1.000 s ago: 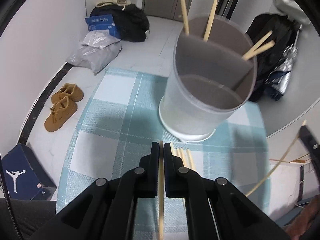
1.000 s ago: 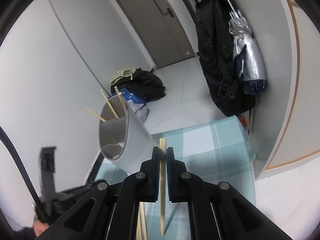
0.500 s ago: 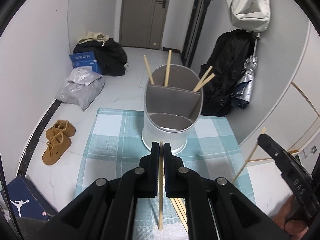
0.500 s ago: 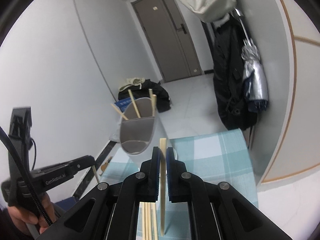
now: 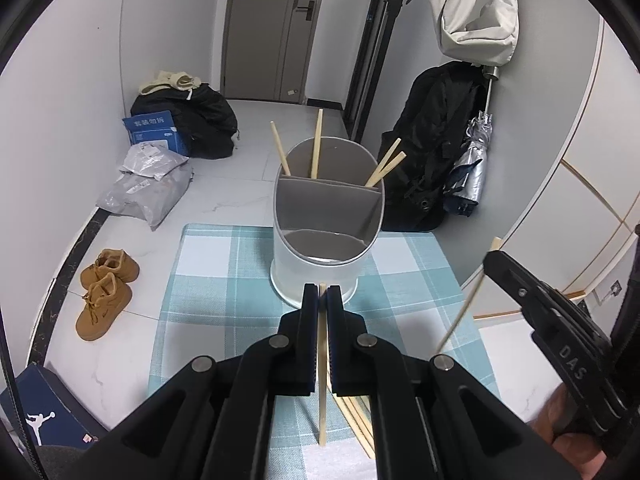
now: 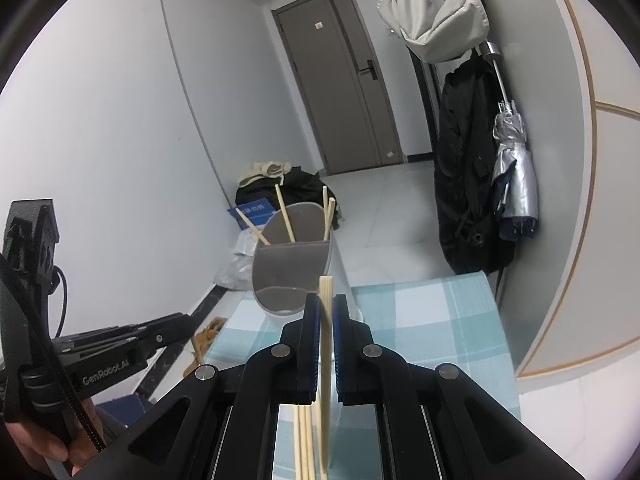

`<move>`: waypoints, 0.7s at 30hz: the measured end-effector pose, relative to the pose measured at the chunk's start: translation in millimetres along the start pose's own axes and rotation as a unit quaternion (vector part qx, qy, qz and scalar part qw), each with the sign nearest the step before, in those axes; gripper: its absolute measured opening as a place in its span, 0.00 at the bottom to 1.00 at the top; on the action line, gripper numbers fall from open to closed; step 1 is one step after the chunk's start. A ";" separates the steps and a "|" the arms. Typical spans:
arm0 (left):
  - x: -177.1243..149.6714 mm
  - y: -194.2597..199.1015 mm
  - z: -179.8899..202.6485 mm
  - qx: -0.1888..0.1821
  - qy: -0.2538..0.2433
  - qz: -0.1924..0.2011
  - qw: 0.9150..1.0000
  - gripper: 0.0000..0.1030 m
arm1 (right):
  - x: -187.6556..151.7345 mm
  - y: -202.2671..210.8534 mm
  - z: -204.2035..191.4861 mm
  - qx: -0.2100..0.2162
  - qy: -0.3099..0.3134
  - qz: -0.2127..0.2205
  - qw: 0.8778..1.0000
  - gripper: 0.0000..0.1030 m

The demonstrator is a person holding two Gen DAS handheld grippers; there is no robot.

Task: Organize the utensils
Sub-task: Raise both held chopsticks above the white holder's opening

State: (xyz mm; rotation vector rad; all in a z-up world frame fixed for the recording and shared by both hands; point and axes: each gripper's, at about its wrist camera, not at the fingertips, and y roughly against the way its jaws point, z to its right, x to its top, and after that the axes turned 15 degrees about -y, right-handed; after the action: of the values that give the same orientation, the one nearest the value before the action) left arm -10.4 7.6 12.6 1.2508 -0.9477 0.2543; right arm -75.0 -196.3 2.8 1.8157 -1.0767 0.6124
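Note:
A grey divided utensil holder (image 5: 328, 216) stands upright on the teal checked cloth (image 5: 208, 280), with several wooden chopsticks (image 5: 317, 148) leaning in its back compartments. My left gripper (image 5: 322, 290) hovers just in front of it, shut on a single chopstick (image 5: 322, 400) that hangs down between the fingers. My right gripper (image 6: 326, 300) is shut on another chopstick (image 6: 325, 360), with the holder (image 6: 292, 268) ahead and slightly to the left. Loose chopsticks (image 5: 356, 412) lie on the cloth below. Each gripper shows in the other's view: the right gripper (image 5: 494, 258) and the left gripper (image 6: 188, 320).
The small table's edges drop to a tiled floor on all sides. Brown shoes (image 5: 106, 292), grey parcels (image 5: 148, 188), a blue box (image 5: 154, 130) and a black bag (image 5: 208, 120) lie on the floor to the left. A black coat (image 5: 436, 140) and an umbrella (image 6: 514, 176) hang at the right.
My left gripper has risen and drawn back from the holder, which now looks smaller and farther off. The right gripper has levelled out, and it has come into the left wrist view.

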 end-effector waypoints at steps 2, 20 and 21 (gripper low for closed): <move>1.6 0.3 -0.9 -0.005 0.001 0.002 1.000 0.01 | 1.0 -2.5 -1.6 -0.001 0.000 0.000 1.000 0.05; 58.9 2.6 5.3 -0.074 -0.007 0.012 0.997 0.01 | 47.5 -19.0 -12.4 0.021 -0.007 0.011 1.000 0.05; 64.4 3.1 5.4 -0.078 -0.006 0.013 0.997 0.01 | 53.5 -18.6 -12.8 0.022 -0.010 0.013 1.000 0.05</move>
State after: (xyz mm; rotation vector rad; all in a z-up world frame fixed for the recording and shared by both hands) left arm 24.6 -16.6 61.5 1.0979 -0.9755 0.1892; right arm -31.9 -203.4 41.1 1.8523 -1.1083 0.6401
